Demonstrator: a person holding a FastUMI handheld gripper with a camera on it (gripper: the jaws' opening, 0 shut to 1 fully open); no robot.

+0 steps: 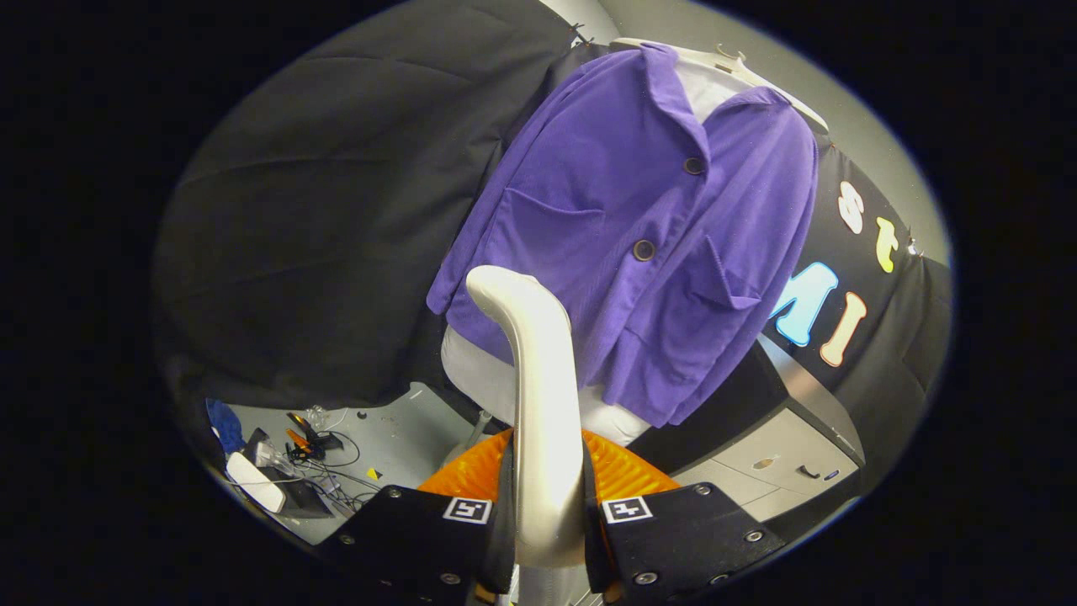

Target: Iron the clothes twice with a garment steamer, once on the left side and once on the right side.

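The gripper [547,513] squeezes both fingers tight on the white steamer [538,396], so it cannot slip. The steamer's curved top pokes up toward the purple jacket [639,236], ready to puff steam. The jacket hangs just beyond on a hanger [740,67], so its front falls flat. A grey cabinet [782,454] stands below.

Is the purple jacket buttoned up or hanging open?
Buttoned. The purple jacket hangs on a hanger, front panels overlapped with two buttons down the overlap. The tool is shut on the steamer handle.
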